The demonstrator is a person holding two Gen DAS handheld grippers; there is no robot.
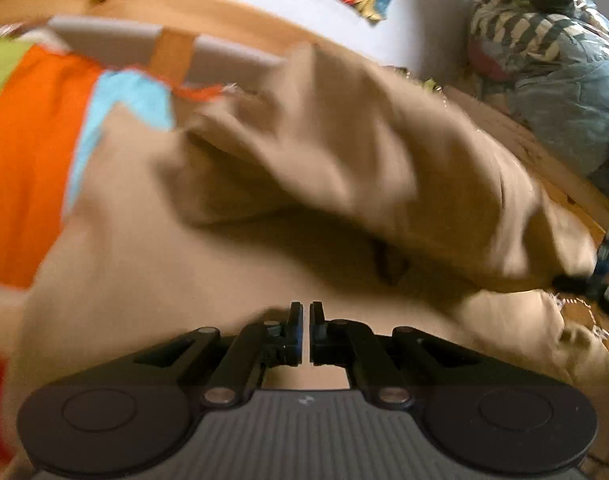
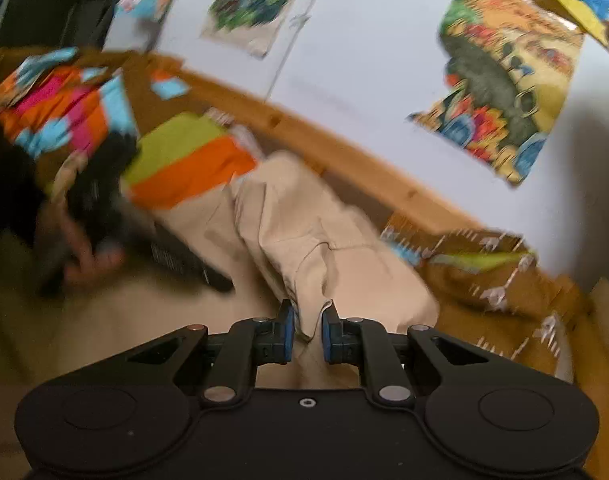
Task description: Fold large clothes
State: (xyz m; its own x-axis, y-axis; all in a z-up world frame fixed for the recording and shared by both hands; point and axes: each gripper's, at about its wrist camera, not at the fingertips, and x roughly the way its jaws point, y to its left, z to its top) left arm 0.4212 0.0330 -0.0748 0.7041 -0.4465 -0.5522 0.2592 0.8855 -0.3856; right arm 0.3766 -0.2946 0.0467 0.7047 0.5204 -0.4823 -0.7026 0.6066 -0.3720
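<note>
Garment: a large beige garment lies spread over the wooden surface, bunched in thick folds toward the right side of the left wrist view.
Left gripper: its two fingers stand almost together, with only a thin slit between them. No cloth shows in this slit, and the beige fabric lies just under and ahead of the tips.
Right gripper: the jaws are clenched on a hanging fold of the beige garment; the cloth comes down between the blue pads and narrows there.
Colourful cloth: an orange, green and light blue cloth lies touching the garment on its left side.
Wall: white, with bright printed posters.
Bags: clothes in clear plastic bags lie at the right.
Person's hand: in the right wrist view a hand holds a dark device, probably the other gripper, but the blur is strong.
</note>
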